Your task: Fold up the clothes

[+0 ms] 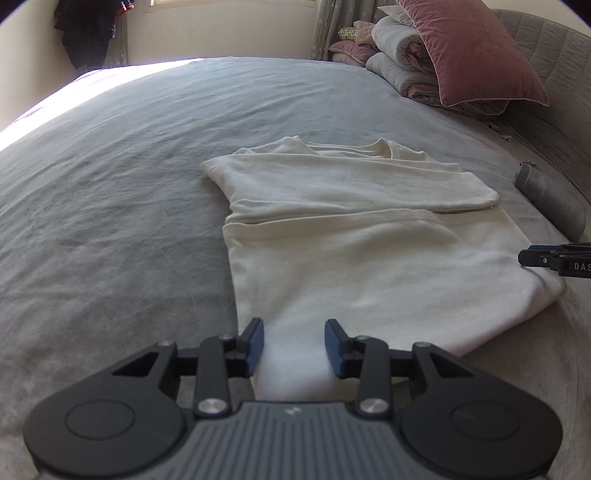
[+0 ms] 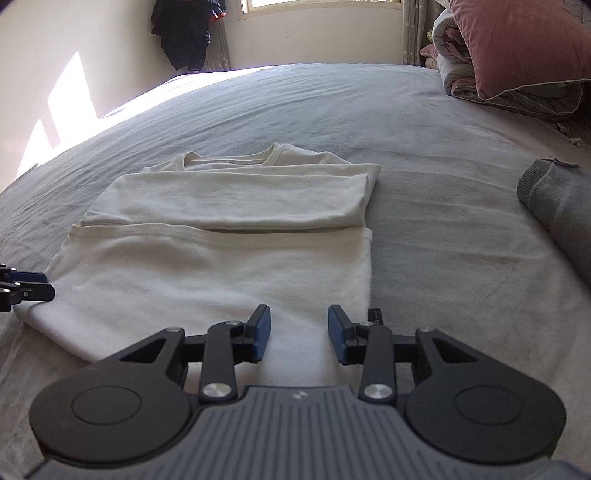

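A white T-shirt (image 1: 369, 258) (image 2: 221, 266) lies flat on the grey bed (image 1: 110, 166), collar at the far end, with its upper part folded across into a band. My left gripper (image 1: 294, 328) hovers over the shirt's near left corner; its blue pads stand apart with white cloth showing between them, not pinched. My right gripper (image 2: 299, 314) is over the near right corner, its jaws apart the same way above the cloth. Each gripper shows at the edge of the other's view: the right gripper (image 1: 521, 257) and the left gripper (image 2: 48, 285).
A folded grey garment (image 1: 554, 199) (image 2: 561, 206) lies to the right of the shirt. Pink pillows (image 1: 476, 51) and a rolled quilt (image 1: 399, 48) are stacked at the head of the bed. Dark clothes (image 2: 184, 33) hang by the window.
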`<state>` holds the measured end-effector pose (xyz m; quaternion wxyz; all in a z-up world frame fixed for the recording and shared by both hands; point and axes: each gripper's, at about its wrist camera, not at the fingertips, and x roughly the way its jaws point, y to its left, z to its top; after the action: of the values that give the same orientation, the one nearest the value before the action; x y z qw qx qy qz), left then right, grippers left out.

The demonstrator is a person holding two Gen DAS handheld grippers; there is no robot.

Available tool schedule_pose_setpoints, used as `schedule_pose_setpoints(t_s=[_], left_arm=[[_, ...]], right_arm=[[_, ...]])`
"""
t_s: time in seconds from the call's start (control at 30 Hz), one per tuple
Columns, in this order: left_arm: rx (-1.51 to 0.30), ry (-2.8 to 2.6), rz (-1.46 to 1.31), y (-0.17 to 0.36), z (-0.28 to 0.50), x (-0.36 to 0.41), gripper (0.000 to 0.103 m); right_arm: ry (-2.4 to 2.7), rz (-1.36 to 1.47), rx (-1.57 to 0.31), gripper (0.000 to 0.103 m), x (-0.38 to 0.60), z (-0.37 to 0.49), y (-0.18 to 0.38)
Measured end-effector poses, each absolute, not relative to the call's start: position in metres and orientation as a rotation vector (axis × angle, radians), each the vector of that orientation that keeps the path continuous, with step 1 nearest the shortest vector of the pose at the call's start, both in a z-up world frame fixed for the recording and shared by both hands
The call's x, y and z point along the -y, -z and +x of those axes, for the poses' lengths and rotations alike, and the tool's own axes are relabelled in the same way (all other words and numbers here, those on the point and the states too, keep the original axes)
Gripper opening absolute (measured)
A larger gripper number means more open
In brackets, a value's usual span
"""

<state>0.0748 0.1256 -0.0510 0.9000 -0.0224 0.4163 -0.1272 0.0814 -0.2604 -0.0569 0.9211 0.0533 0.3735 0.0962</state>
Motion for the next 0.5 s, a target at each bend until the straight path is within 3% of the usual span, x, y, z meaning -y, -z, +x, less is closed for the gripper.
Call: schedule_pose_setpoints(t_s=[0.13,0.5], left_arm=[[-0.947,0.231,-0.214,0.045,0.065,-0.155,0.043],[-1.015,0.153,-1.037,0.096,0.040,-0.190,0.043]], right_arm=[[-0.186,0.295,-0.809,0.050,0.294,0.065,0.045],[-0.200,0.815,-0.900,0.052,0.308,0.044,0.066]])
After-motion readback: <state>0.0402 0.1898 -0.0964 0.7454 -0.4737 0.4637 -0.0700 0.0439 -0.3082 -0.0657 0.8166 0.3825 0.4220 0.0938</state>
